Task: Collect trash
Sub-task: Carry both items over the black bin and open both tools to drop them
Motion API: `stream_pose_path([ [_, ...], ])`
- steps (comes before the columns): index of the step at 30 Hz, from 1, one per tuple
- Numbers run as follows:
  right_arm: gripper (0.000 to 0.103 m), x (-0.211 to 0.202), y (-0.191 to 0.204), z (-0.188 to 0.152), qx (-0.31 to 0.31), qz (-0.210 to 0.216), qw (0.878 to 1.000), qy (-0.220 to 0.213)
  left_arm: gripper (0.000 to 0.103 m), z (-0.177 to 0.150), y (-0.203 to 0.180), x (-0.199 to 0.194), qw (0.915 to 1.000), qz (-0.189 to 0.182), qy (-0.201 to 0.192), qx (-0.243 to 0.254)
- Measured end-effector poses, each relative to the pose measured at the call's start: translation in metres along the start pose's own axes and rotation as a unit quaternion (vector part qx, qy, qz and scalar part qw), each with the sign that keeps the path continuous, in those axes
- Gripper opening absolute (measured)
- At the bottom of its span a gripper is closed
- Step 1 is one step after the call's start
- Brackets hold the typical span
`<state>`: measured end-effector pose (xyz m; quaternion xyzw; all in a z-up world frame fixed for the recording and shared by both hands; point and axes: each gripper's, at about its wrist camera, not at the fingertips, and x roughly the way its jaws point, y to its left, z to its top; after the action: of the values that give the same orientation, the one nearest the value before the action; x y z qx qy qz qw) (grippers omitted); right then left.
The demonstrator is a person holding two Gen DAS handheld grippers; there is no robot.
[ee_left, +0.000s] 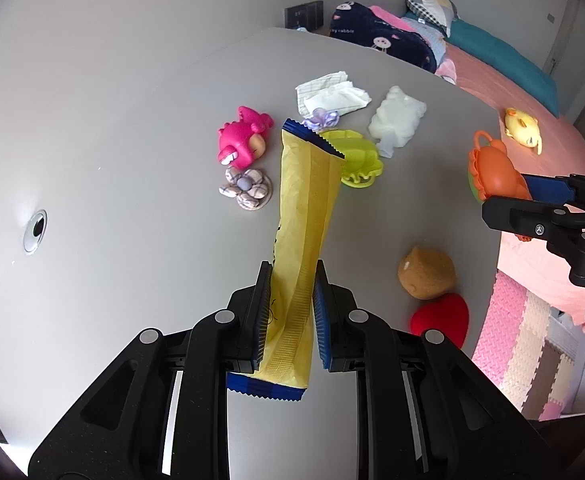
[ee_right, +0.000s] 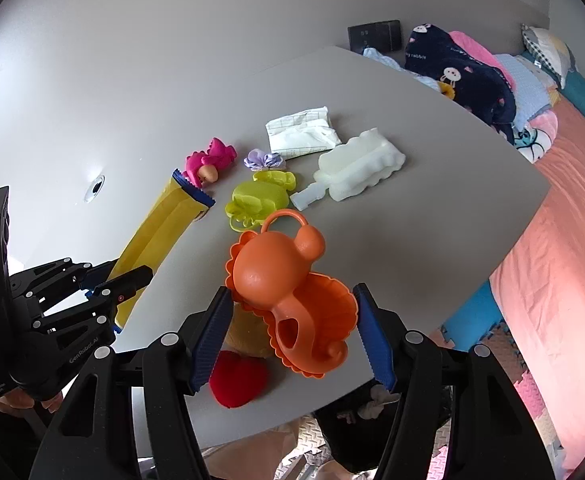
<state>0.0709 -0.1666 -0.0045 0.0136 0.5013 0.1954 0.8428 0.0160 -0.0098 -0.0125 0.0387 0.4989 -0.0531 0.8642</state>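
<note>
Gripping a long yellow snack wrapper with blue serrated ends [ee_left: 304, 216], the left claw [ee_left: 291, 312] is pinching it between its blue ribbed pads, and the wrapper is standing up off the pale grey surface [ee_left: 132, 140] — its far end is hanging in front of the toys. No earlier view is given, so only this hold can be told.

On the left of the surface a round metal-rimmed hole [ee_left: 35, 232] is showing. Further right, a bright pink plastic dinosaur toy [ee_left: 242, 138] is lying just above a small grey-checked fabric flower [ee_left: 246, 189]. Behind the wrapper's top, a little lilac fabric flower [ee_left: 322, 119] is sitting against a crumpled white tissue packet [ee_left: 330, 94], and a lime-green plastic mould [ee_left: 358, 156] is lying just beside a translucent white plastic mould [ee_left: 396, 120].

Nearer the front edge, a tan round plush ball [ee_left: 426, 276] is touching a red plush heart [ee_left: 440, 318].

On the right, the right claw [ee_right: 290, 330] is holding an orange plastic scallop-edged toy with a loop handle [ee_right: 292, 296] between its blue pads; the toy is filling the gap, with its edges touching both pads, and it is raised above the surface. In the left wrist view the same claw is reaching in from the right edge with the orange toy ahead of it.

Beyond the surface a pink bed [ee_left: 540, 136] is carrying a yellow plush duck [ee_left: 524, 128] and a dark blue patterned blanket [ee_left: 380, 38] — pastel foam mats [ee_left: 520, 344] are covering the floor below.
</note>
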Motion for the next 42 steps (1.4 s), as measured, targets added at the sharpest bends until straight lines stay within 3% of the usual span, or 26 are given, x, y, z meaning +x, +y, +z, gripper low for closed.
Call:
stream_pose_path([
  [15, 0.063, -0.062, -0.064, -0.048, 0.067, -0.042, 0.996, -0.038, 0.019, 0.018, -0.088, -0.012, 0.9955, -0.045, -0.019, 0.081],
  [25, 0.063, -0.089, -0.106, -0.091, 0.117, -0.076, 0.989, -0.039, 0.02, 0.012, -0.147, -0.016, 0.9865, -0.082, -0.018, 0.141],
  [42, 0.063, -0.125, -0.139, -0.14, 0.175, -0.114, 0.977, -0.053, 0.02, 0.002, -0.203, -0.021, 0.9688, -0.125, -0.014, 0.214],
])
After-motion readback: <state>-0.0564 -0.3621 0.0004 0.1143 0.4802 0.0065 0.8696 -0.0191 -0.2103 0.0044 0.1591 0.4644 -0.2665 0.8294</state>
